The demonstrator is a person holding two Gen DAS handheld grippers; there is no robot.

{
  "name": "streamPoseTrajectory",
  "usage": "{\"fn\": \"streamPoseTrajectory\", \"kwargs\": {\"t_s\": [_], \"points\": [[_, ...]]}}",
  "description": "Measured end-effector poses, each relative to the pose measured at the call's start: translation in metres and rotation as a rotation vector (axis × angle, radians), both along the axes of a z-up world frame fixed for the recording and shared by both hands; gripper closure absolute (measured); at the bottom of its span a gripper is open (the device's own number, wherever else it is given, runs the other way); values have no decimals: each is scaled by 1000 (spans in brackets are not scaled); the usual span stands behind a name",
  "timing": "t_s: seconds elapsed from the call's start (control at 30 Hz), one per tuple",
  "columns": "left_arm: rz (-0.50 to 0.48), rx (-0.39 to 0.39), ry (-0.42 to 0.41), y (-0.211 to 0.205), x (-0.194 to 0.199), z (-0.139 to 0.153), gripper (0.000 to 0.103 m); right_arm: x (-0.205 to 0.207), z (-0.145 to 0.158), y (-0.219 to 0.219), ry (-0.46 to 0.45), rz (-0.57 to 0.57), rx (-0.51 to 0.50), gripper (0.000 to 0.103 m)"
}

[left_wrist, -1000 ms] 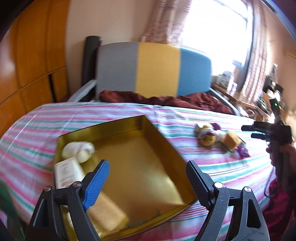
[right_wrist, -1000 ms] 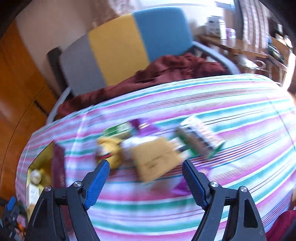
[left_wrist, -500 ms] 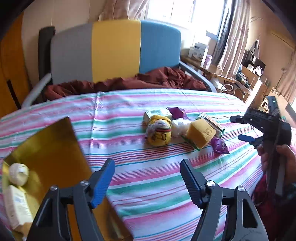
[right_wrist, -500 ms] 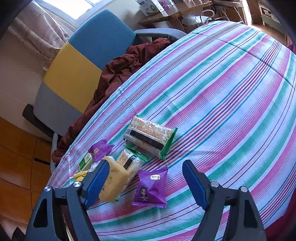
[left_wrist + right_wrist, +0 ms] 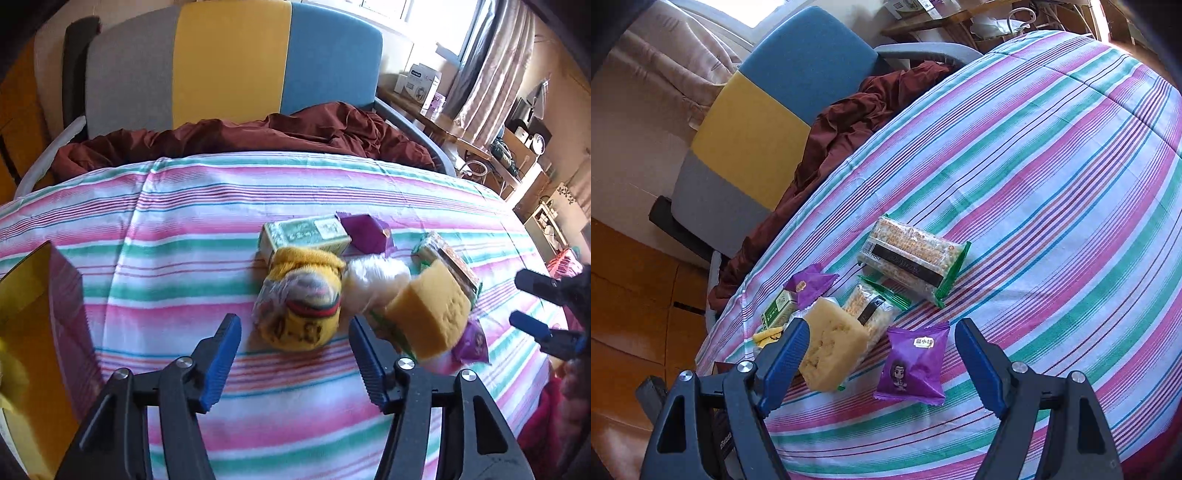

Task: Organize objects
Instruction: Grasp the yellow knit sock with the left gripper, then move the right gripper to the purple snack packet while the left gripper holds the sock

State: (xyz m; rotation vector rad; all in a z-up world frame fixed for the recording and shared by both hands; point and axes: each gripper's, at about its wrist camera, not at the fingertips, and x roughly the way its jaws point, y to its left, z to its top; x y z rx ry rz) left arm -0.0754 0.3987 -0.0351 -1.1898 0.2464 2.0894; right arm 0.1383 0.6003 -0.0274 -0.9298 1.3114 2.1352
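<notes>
A small pile lies on the striped cloth: a yellow sock bundle, a white fluffy ball, a yellow sponge, a green box and purple packets. My left gripper hovers just short of the sock bundle; its jaws are closing, the pads clear of it. My right gripper is open above a purple packet, its left finger beside the sponge. The right gripper also shows at the right edge of the left wrist view.
A gold tin box stands at the left edge of the table. Two green-edged cereal bar packs lie beyond the purple packet. Behind the table are a grey, yellow and blue chair back and a crumpled maroon cloth.
My left gripper swung right from over the gold box to the pile and its jaws narrowed. My right gripper rolled and settled over the purple packet, then held still.
</notes>
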Motion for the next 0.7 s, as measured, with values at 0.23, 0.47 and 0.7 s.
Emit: {"fn": "streamPoseTrajectory", "kwargs": {"t_s": [0.23, 0.47, 0.7], "points": [[25, 16, -44, 26, -29, -20, 45, 3, -2, 4, 2, -15, -17, 21], [44, 49, -56, 8, -15, -30, 64, 1, -8, 8, -42, -11, -21, 21], [-27, 20, 44, -18, 43, -27, 64, -14, -23, -2, -175, 74, 10, 24]]}}
